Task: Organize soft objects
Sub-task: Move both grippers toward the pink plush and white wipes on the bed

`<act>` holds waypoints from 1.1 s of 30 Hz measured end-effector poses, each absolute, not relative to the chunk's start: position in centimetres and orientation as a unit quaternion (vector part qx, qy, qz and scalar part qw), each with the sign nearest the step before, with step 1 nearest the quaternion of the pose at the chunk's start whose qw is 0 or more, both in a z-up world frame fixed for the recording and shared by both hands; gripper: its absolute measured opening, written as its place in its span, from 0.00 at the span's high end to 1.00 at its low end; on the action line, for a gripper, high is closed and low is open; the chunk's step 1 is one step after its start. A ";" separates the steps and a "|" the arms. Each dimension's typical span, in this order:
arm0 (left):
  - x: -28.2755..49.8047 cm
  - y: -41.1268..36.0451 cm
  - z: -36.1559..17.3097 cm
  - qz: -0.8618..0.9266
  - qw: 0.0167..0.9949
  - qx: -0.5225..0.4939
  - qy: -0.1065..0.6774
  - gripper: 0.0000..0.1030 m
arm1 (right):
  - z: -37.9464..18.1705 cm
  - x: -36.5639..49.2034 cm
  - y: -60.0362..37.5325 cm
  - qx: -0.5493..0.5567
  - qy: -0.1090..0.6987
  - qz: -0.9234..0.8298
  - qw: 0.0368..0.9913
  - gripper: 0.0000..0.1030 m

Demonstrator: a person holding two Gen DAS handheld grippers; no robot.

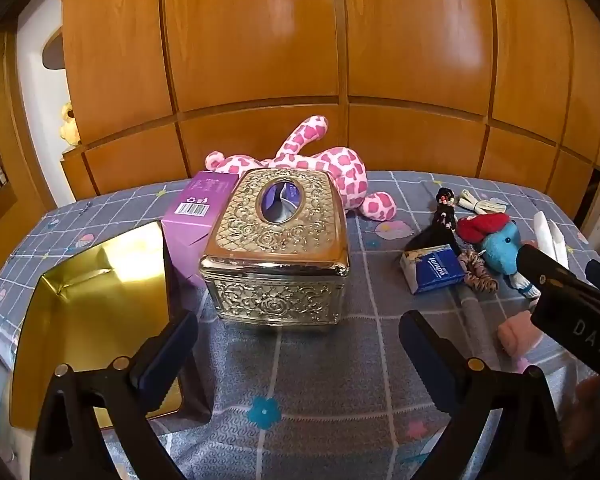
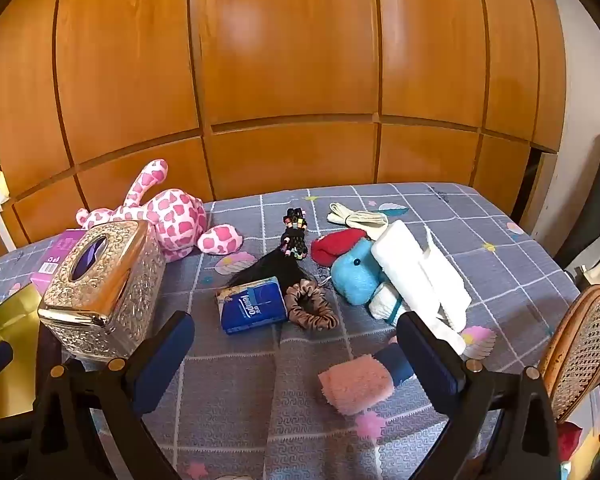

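Soft things lie on a grey checked cloth (image 2: pixel 236 400). A pink spotted plush (image 2: pixel 168 212) rests at the back left. Near the middle are a blue plush with a red hat (image 2: pixel 360 276), a brown scrunchie (image 2: pixel 310 312), a black hair bundle (image 2: pixel 288 248), a folded white towel (image 2: pixel 416 276) and a blue tissue pack (image 2: pixel 252 306). A pink fuzzy pad (image 2: pixel 356 384) lies close to the inner side of my right gripper's (image 2: pixel 298 354) right finger, untouched. That gripper is open and holds nothing. My left gripper (image 1: pixel 298 356) is open too, in front of the ornate metal tissue box (image 1: pixel 276 240).
An open gold tin (image 1: pixel 92 300) stands at the left beside a purple carton (image 1: pixel 196 208). Wooden wardrobe doors (image 1: pixel 260 40) rise behind the table. A wicker chair back (image 2: pixel 580 344) stands at the table's right edge. A cream ribbon bundle (image 2: pixel 356 216) lies at the back.
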State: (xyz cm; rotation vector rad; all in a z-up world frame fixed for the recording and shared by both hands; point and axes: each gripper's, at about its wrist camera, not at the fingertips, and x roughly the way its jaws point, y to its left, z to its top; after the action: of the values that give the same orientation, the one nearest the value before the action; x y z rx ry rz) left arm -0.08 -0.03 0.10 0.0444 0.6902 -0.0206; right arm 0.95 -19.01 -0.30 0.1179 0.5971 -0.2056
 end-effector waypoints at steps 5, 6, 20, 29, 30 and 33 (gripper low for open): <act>-0.4 0.9 0.0 -0.005 0.944 0.023 0.330 0.01 | -0.5 0.9 -19.1 0.064 0.291 -0.097 0.950 0.00; -0.4 0.8 0.1 -0.003 0.943 0.027 0.331 0.01 | -0.5 0.9 -19.1 0.063 0.291 -0.097 0.950 0.00; -0.7 0.7 0.1 0.008 0.941 0.030 0.338 0.01 | -0.4 0.8 -18.4 0.057 0.293 -0.090 0.950 0.00; -0.8 1.1 -0.1 0.010 0.940 0.027 0.341 0.01 | -0.3 0.7 -18.5 0.057 0.290 -0.088 0.951 0.00; -0.8 1.1 -0.1 0.010 0.940 0.027 0.341 0.01 | -0.3 0.7 -18.5 0.057 0.290 -0.088 0.951 0.00; -0.8 1.1 -0.1 0.009 0.940 0.027 0.341 0.01 | -0.2 0.7 -18.5 0.056 0.288 -0.088 0.952 0.00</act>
State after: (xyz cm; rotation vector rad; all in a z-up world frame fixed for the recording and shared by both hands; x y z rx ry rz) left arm -0.85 1.12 -0.11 0.0550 0.6960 0.0193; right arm 0.66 -18.55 -0.25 0.1148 0.5859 -0.1791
